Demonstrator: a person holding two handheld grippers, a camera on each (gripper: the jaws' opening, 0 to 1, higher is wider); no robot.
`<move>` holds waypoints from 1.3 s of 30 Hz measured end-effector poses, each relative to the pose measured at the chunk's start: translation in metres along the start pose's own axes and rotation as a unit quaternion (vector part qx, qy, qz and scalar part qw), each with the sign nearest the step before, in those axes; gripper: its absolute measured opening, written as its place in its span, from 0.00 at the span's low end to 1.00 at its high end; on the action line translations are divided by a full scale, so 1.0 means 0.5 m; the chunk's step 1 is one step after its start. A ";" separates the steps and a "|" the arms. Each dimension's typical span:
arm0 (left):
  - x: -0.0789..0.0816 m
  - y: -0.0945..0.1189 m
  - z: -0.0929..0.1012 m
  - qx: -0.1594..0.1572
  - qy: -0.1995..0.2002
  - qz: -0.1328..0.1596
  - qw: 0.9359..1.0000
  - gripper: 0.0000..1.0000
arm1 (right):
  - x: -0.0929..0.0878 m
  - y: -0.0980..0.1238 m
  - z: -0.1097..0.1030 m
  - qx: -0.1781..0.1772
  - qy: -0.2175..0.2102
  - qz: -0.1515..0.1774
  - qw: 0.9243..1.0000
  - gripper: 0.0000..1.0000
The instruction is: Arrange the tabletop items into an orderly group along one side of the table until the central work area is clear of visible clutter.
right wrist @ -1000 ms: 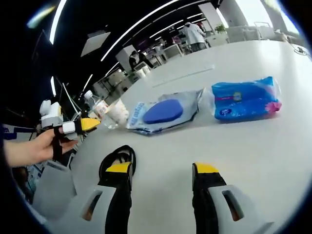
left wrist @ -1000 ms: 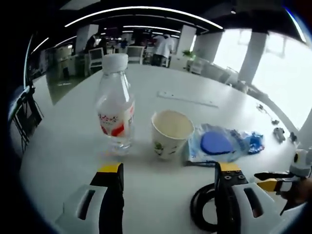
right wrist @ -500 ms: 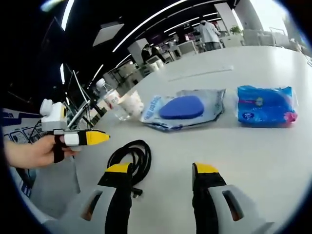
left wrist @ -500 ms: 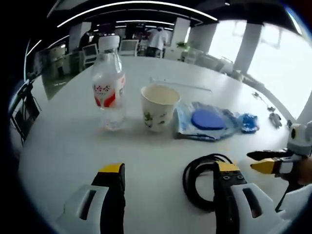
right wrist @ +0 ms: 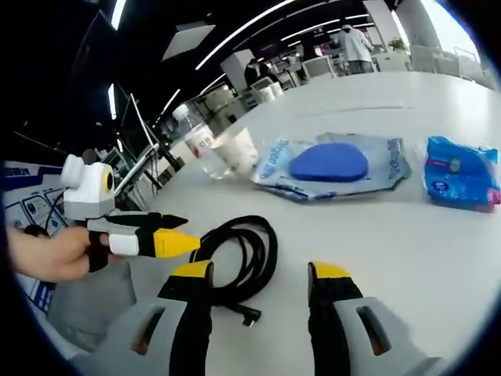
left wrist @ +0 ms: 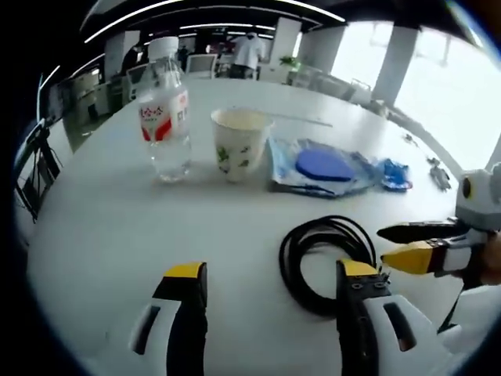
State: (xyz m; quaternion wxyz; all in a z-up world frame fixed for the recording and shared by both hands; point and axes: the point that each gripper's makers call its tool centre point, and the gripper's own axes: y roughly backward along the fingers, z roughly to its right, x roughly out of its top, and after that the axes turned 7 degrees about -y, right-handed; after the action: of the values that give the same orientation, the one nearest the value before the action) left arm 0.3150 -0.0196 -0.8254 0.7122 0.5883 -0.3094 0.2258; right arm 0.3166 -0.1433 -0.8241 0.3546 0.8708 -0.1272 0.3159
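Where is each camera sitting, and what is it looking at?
Left gripper view: rides on the left tongs, open, looking across the white table at a water bottle, paper cup, blue pouch and black cable; the right tongs come in from the right.
Right gripper view: rides on the right tongs, open, facing the same row; a hand holds the left tongs.
Shared: table, bottle, cup, pouch, cable.

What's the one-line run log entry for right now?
left gripper open, empty | right gripper open, empty | cable coiled near both | bottle, cup, pouch lined up
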 end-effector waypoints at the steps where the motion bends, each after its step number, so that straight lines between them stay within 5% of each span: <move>1: 0.000 0.000 0.000 0.001 0.000 0.001 1.000 0.61 | -0.001 -0.001 -0.002 0.001 0.002 -0.001 1.000 0.46; 10: -0.009 -0.007 0.021 -0.006 -0.006 0.000 1.000 0.55 | -0.009 -0.014 -0.003 -0.002 0.003 -0.015 1.000 0.44; 14: -0.008 -0.007 0.025 -0.001 -0.011 0.003 1.000 0.41 | -0.011 -0.020 -0.005 -0.003 0.004 -0.018 1.000 0.42; 25: -0.014 -0.015 0.037 -0.006 -0.001 0.003 1.000 0.35 | -0.010 -0.027 -0.008 -0.004 0.010 -0.017 1.000 0.39; 31: -0.031 -0.016 0.047 -0.005 -0.002 -0.010 1.000 0.15 | -0.019 -0.031 -0.011 -0.002 0.010 -0.026 1.000 0.30; 39: -0.033 -0.020 0.047 -0.009 0.055 -0.007 0.998 0.07 | -0.022 -0.033 -0.005 -0.011 0.013 -0.028 0.999 0.23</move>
State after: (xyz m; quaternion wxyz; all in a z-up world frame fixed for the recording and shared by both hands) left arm 0.3059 -0.0440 -0.8413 0.7351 0.5706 -0.2679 0.2496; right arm 0.3144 -0.1297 -0.8384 0.3743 0.8662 -0.1012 0.3153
